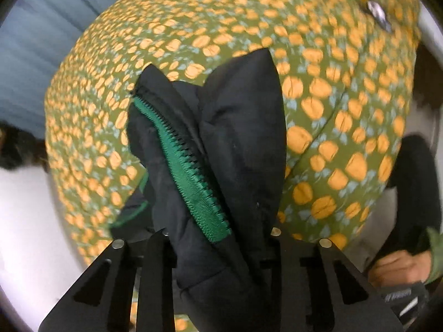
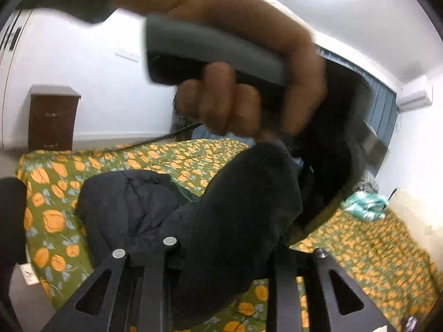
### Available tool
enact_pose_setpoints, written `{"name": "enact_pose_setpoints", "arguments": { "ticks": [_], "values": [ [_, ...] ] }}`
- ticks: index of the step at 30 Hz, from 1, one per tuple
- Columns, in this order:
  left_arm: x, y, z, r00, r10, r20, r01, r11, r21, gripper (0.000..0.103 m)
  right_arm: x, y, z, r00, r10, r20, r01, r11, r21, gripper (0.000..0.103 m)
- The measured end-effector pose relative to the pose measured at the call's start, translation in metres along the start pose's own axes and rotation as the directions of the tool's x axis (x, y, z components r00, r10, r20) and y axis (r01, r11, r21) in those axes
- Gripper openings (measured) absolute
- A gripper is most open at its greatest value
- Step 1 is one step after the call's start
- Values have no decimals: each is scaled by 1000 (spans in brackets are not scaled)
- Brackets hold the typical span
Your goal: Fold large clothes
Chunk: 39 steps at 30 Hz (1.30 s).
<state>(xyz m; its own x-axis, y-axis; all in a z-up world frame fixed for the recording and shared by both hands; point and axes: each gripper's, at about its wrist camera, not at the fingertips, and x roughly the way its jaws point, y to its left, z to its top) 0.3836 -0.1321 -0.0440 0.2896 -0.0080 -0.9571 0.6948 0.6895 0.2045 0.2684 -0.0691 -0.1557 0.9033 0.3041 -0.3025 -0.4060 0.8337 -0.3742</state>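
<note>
Left fingers (image 1: 155, 251): we are seeing them clamping a thick bunch of the black jacket (image 1: 221, 144); the left gripper (image 1: 218, 238) is pointing steeply down at the bed.
Right fingers (image 2: 163, 251): we are seeing them closing on another dark fold of the same jacket, which is filling the gap of the right gripper (image 2: 224, 246).
Writing: we are finding nothing readable; a pale mark on the dark device at the lower right of the left wrist view is too blurred to make out.
Jacket position: we are watching it hanging between both grippers above the green bedspread with orange flowers (image 1: 332, 105), with part of it still resting bunched on the bed in the right wrist view.
Jacket axis: the green zipper (image 1: 188, 160) is running from upper left down to lower right in the left view, along the length of the gripped fold.
Left hand (image 2: 235, 63): it is wrapping around a grey handle (image 2: 210, 47) at the top of the right view, blurred.
Edges: the bedspread is ending at a pale floor on the left; a brown cabinet (image 2: 52, 116) is standing against the white wall (image 2: 110, 83) beyond it.
Open room: we are seeing broad bare bedspread to the right of the jacket, reaching a crumpled teal cloth (image 2: 365, 202) near the far edge.
</note>
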Motion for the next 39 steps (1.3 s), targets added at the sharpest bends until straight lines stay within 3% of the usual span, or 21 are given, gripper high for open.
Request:
{"name": "enact_pose_setpoints", "arguments": {
  "ticks": [2,4,7,12,17,20,23,27,32,34,36,39],
  "values": [
    [-6,25,-15,999,-29,32,31,998,-61,28,-9,-7,1,995,101,-5,-100,993,65,66],
    [-8,51,-33,997,-59,56,66,990,-128,28,-23,-15,-2,976,217,13,-216,962,164,74],
    [-1,105,-84,992,-98,86,116,962,-248,31,-36,-29,-11,954,298,26,-292,910,295,74],
    [42,170,-158,987,-141,77,161,874,-459,40,-8,-41,-19,951,305,-53,-257,875,411,74],
    [72,202,-203,967,-198,162,256,775,-577,51,41,-59,1,938,330,-104,-242,841,484,48],
    [88,211,-213,952,-225,210,307,739,-600,58,82,-61,31,921,370,-122,-260,817,515,48],
    [102,214,-216,943,-240,230,331,731,-597,63,127,-57,58,893,432,-126,-298,777,554,48],
    [122,228,-222,918,-287,275,397,688,-607,68,190,-35,92,850,505,-152,-352,758,549,48],
    [141,243,-238,883,-339,325,470,628,-621,72,296,10,84,750,593,-293,-328,718,614,48],
    [149,245,-241,890,-330,315,456,624,-635,72,324,27,71,699,618,-361,-310,716,625,48],
    [163,250,-245,881,-339,330,472,592,-653,72,350,42,53,650,638,-413,-284,708,647,48],
    [177,254,-247,870,-350,348,492,561,-666,72,365,55,43,646,606,-464,-256,745,615,47]
  ]
}}
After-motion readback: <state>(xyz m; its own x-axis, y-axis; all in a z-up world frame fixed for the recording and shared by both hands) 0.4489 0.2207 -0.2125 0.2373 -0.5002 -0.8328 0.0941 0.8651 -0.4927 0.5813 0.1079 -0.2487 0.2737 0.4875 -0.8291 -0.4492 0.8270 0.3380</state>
